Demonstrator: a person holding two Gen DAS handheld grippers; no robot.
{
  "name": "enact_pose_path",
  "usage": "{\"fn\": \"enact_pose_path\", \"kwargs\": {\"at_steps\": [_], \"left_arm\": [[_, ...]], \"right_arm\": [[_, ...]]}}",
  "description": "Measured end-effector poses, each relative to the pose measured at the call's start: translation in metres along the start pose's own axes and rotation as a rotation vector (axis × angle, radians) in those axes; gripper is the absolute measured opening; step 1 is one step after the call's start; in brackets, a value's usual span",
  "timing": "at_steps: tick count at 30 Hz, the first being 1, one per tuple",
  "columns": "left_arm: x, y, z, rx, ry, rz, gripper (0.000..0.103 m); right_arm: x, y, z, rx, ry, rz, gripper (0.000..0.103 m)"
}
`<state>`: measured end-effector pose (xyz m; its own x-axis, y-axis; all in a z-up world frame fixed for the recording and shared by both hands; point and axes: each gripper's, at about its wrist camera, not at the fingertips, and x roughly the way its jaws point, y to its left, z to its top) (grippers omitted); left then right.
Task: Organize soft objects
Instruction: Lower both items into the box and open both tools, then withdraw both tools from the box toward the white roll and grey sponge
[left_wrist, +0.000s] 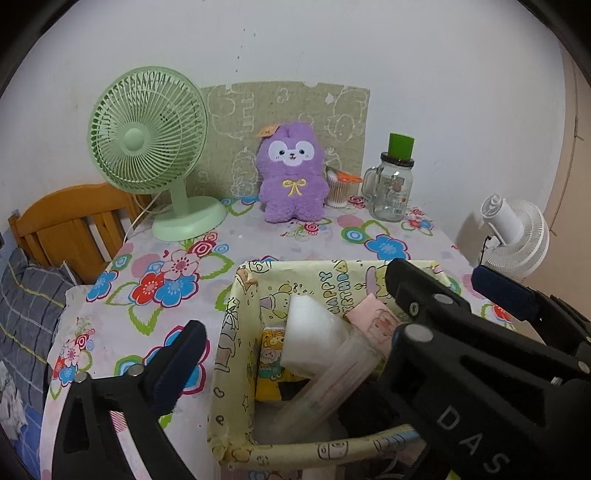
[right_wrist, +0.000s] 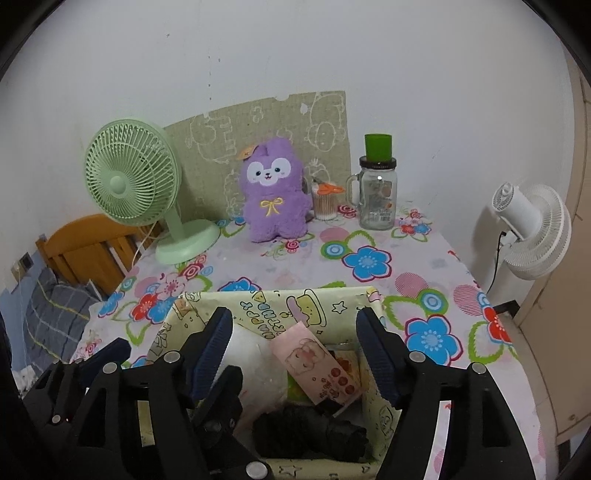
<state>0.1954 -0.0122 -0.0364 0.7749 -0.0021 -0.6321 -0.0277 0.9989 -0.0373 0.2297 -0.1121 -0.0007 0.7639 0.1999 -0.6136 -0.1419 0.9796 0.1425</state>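
Observation:
A purple plush bunny (left_wrist: 291, 173) stands upright at the back of the flowered table, against a green patterned board; it also shows in the right wrist view (right_wrist: 273, 190). A yellow cartoon-print box (left_wrist: 236, 343) sits near the front and holds a white soft block (left_wrist: 314, 328), a pink packet (right_wrist: 317, 365) and a black cloth bundle (right_wrist: 314, 432). My left gripper (left_wrist: 295, 306) is open and empty, straddling the box's left wall. My right gripper (right_wrist: 295, 332) is open and empty above the box; its fingers (left_wrist: 417, 291) show in the left wrist view.
A green desk fan (left_wrist: 151, 144) stands at the back left. A glass mug jar (left_wrist: 391, 188) with a green cup on top and a cotton swab tub (left_wrist: 338, 190) stand at the back right. A white fan (right_wrist: 532, 225) is beyond the right edge, a wooden headboard (left_wrist: 74, 225) to the left.

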Motion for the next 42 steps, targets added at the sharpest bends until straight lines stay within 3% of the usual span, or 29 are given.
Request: {"fn": "enact_pose_path", "kwargs": {"at_steps": [9, 26, 42], "left_arm": [[-0.028, -0.005, -0.005, 0.008, -0.032, -0.005, 0.103], [-0.084, -0.017, -0.022, 0.026, -0.113, -0.005, 0.103], [-0.116, -0.027, -0.048, 0.036, -0.148, -0.015, 0.103]], "right_arm": [[-0.03, -0.001, -0.004, 0.005, -0.039, -0.017, 0.09], [-0.095, -0.004, -0.023, 0.002, -0.114, -0.04, 0.091], [-0.131, -0.006, -0.047, 0.005, -0.141, -0.044, 0.091]]}}
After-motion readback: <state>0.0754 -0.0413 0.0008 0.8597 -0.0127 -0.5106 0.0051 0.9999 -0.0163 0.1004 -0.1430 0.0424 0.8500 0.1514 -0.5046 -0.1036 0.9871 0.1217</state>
